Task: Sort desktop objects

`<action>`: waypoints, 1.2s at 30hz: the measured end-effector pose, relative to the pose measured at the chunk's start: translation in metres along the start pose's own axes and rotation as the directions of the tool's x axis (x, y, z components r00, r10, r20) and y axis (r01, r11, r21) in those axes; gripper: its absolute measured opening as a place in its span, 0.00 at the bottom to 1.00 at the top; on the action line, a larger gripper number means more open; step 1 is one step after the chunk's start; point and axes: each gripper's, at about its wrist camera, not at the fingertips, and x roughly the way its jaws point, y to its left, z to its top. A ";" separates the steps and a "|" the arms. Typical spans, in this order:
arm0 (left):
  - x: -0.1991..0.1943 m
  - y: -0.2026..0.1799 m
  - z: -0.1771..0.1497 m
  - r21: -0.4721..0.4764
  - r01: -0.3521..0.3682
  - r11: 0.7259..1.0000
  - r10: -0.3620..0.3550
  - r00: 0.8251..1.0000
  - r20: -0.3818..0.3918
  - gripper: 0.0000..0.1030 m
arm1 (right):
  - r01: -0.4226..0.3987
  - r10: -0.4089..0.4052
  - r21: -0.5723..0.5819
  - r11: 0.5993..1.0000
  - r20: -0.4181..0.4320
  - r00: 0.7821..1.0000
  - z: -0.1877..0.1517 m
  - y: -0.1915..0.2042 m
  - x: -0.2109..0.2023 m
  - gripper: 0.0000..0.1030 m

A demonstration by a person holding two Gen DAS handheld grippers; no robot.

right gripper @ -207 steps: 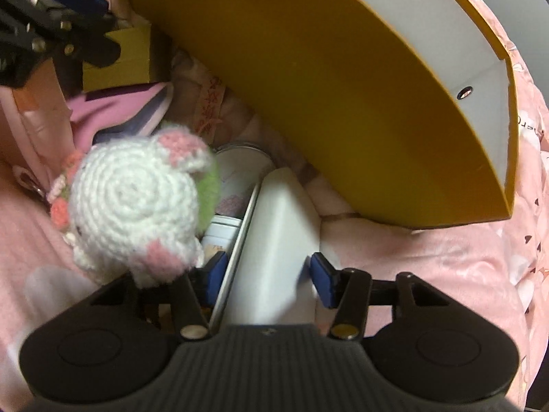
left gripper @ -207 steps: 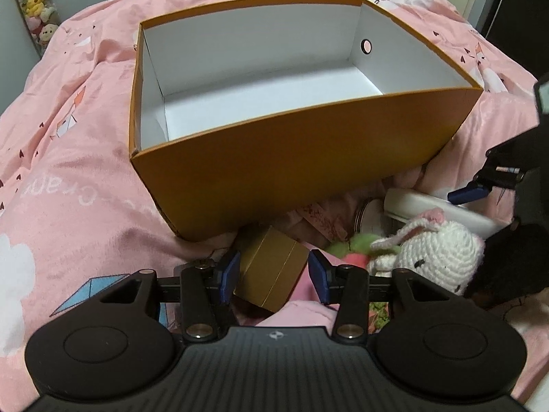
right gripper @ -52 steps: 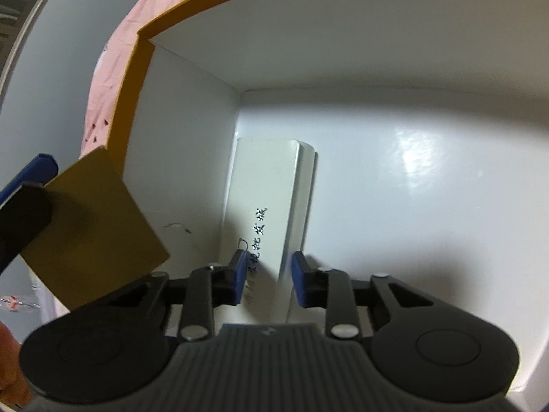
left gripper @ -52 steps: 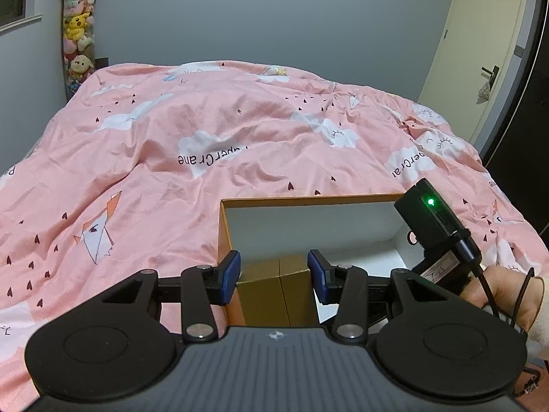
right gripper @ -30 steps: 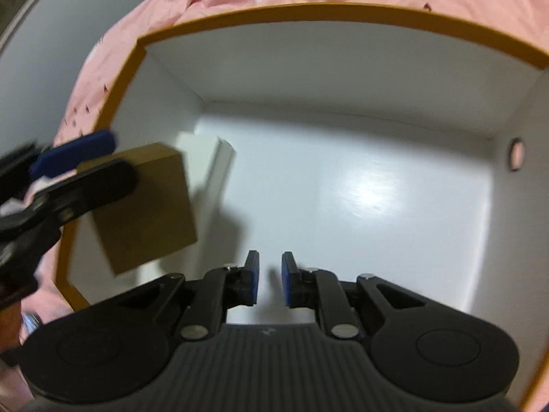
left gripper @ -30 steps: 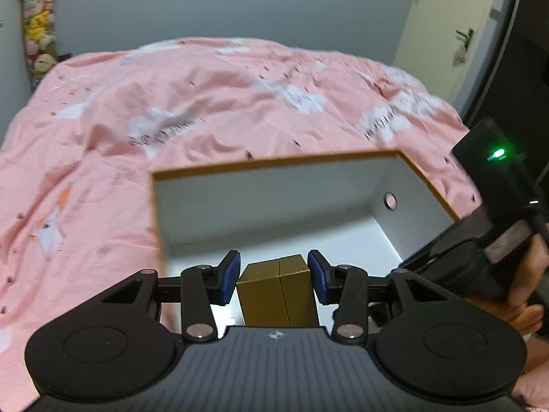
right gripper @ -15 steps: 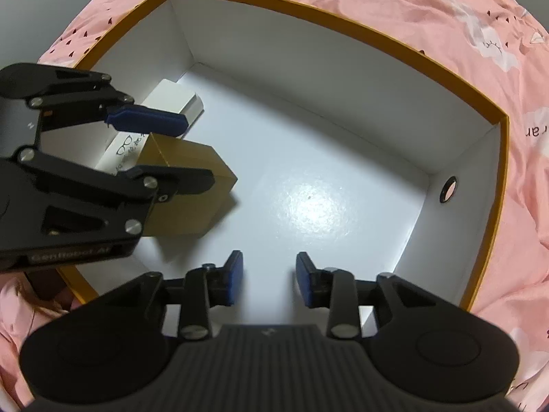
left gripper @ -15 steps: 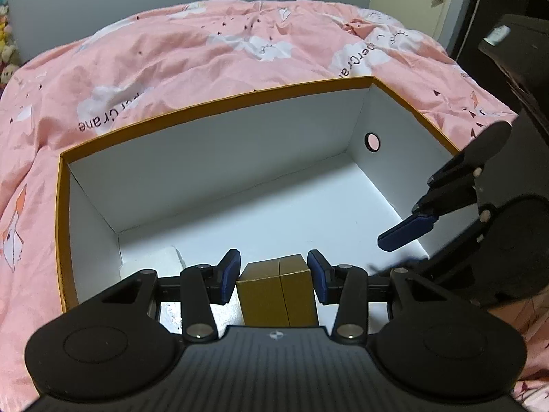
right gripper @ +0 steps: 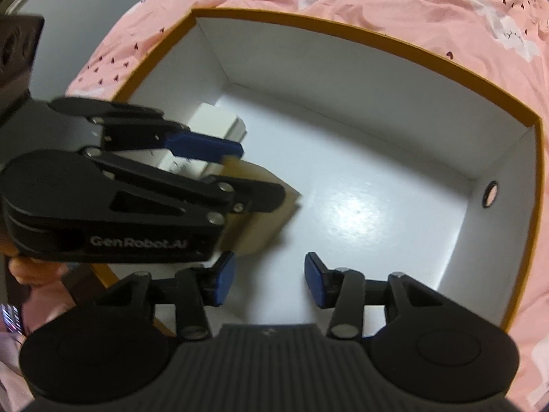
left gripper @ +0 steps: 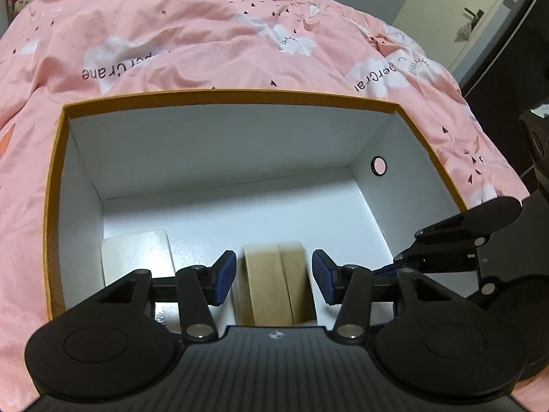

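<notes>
Both grippers hang over the orange box [left gripper: 55, 185] on the pink bed cover [left gripper: 212, 44]. Left gripper [left gripper: 273, 276] has its jaws just spread, pads clear of the tan box [left gripper: 274, 285] sitting blurry between them on the box floor. White case [left gripper: 137, 257] lies just left of those jaws. Right gripper [right gripper: 266, 279] has also been opening, with nothing between its jaws.

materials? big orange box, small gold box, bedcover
Big orange box: looks like rigid cardboard, matte orange outside, glossy white inside; the floor shows glare. Small gold box: probably card with a satin gold finish and a centre seam, but blurred. Bedcover: soft woven fabric, matte, creased, printed.
</notes>
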 end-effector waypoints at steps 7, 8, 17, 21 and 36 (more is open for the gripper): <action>-0.027 0.014 0.001 -0.040 0.000 0.999 0.004 0.996 0.091 0.56 | -0.024 0.019 0.126 0.992 0.035 0.999 0.008 -0.001 -0.009 0.62; -0.035 0.016 0.001 -0.042 -0.005 0.999 0.010 0.994 0.113 0.56 | -0.027 0.021 0.145 0.989 0.037 0.999 0.009 -0.002 -0.011 0.63; -0.096 0.050 0.001 -0.100 -0.126 0.987 0.149 0.951 0.272 0.56 | 0.071 -0.070 0.142 0.987 -0.010 0.997 0.027 0.025 0.014 0.61; -0.100 0.068 -0.002 -0.126 -0.151 0.981 0.180 0.947 0.268 0.56 | 0.138 -0.136 0.085 0.987 -0.037 0.990 0.024 0.031 0.017 0.54; -0.100 0.105 -0.018 -0.192 -0.150 0.970 0.195 0.951 0.242 0.56 | 0.406 -0.395 -0.146 0.902 0.097 0.913 0.035 0.028 0.013 0.47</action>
